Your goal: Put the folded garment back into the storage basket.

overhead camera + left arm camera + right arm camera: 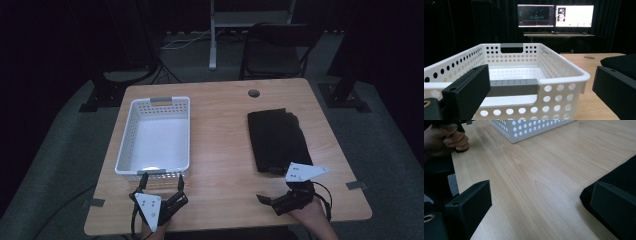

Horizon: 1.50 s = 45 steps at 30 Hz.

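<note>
No readable writing on basket [156,134].

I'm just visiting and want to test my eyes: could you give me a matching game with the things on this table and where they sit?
Things:
1. white basket
2. black folded cloth
3. left hand-held gripper
4. round hole

Places:
A. far edge of the table
B. just before the basket's near end
C. table's left half
D. table's right half

Pairs: 1-C, 2-D, 3-B, 4-A

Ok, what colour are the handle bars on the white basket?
Grey; the near handle shows best in the left gripper view, on the white basket.
</note>
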Tool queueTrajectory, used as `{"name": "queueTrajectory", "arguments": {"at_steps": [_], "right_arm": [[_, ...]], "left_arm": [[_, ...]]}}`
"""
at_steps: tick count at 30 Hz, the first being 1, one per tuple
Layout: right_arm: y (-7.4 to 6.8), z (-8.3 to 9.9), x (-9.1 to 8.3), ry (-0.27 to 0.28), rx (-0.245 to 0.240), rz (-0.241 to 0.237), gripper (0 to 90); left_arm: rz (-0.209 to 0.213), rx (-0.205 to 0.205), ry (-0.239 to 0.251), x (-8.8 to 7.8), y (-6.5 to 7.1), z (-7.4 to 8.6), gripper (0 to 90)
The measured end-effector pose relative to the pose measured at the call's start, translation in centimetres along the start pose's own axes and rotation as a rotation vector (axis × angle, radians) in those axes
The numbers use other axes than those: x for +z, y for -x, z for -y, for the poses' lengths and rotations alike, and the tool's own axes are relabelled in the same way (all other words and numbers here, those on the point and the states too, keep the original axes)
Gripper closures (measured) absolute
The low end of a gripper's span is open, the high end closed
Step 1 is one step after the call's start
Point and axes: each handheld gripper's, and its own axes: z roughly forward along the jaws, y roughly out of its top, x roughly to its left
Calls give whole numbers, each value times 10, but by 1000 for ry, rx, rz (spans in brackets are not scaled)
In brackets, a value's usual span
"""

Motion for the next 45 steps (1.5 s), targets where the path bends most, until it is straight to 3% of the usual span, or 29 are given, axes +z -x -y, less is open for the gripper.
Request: {"name": "queueTrajectory", "arguments": {"at_steps": [7, 26, 36, 38, 39, 45], "right_arm": [[-1, -5, -7, 16, -1, -9, 32], [-5, -33, -29, 75, -62, 34, 38], [2, -49, -42, 105, -88, 58, 40], [4, -51, -44, 114, -94, 83, 41], [6, -53, -45, 130, -80, 56, 41], [8, -64, -44, 116, -104, 78, 40]], "left_arm": [[0, 0, 0, 0, 0, 0, 26], [0, 0, 1, 0, 0, 0, 26], [0, 0, 1, 0, 0, 0, 26], [0, -1, 2, 0, 0, 0, 26], [0, -1, 1, 0, 0, 0, 26], [0, 0, 1, 0, 0, 0, 26]]}}
